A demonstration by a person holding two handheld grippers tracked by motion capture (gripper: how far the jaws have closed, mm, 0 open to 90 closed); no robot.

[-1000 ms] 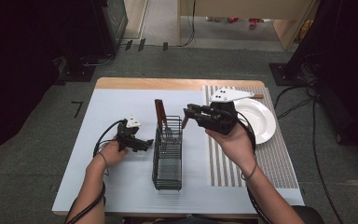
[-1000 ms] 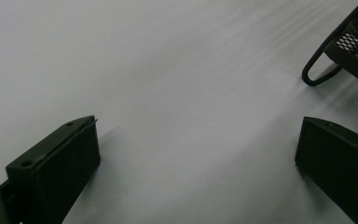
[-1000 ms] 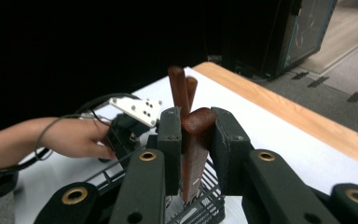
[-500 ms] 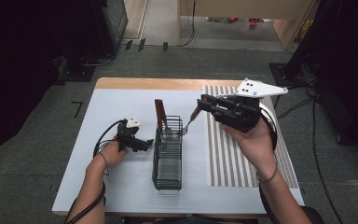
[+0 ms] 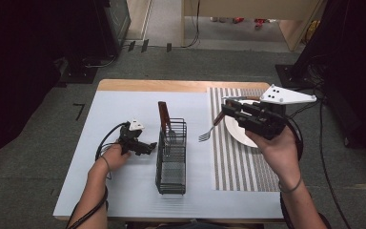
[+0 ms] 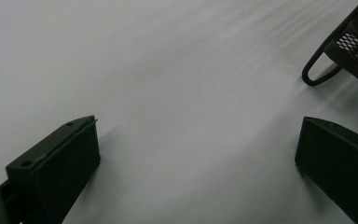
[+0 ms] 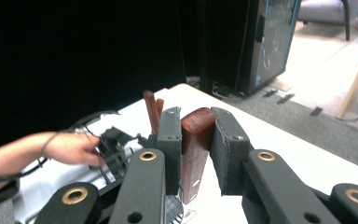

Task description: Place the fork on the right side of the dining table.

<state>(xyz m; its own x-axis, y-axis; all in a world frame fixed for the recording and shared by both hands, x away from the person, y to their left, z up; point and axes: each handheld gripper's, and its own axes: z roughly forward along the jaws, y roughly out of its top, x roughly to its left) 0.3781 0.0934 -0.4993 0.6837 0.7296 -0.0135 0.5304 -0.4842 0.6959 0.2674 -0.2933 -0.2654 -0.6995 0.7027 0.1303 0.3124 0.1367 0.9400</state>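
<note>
High view, right tongs (image 5: 225, 113): raised above the striped mat (image 5: 240, 162), closed on the brown handle of a fork (image 5: 208, 132).
High view, fork: it hangs slanted from the tongs, prongs low and to the left, over the gap between the wire basket (image 5: 171, 155) and the white plate (image 5: 240, 133).
High view, left tongs (image 5: 147, 147): low on the white worktop (image 5: 124, 105), just beside the basket's left wall; nothing between the jaws.
High view, basket: it stands upright mid-worktop with a brown-handled utensil (image 5: 164, 117) and another fork inside.
Left gripper view, left tongs (image 6: 198, 154): jaws wide apart over bare worktop (image 6: 168, 70), gripping nothing; a corner of the basket (image 6: 354, 46) sits at the upper right.
Right gripper view, right tongs (image 7: 196, 135): both pads press the fork's wooden handle (image 7: 195, 149), which stands upright between them.
Right gripper view, beyond: two brown handles (image 7: 153, 111) rise behind the jaws, and the person's left hand (image 7: 72, 148) rests on the worktop farther off.
</note>
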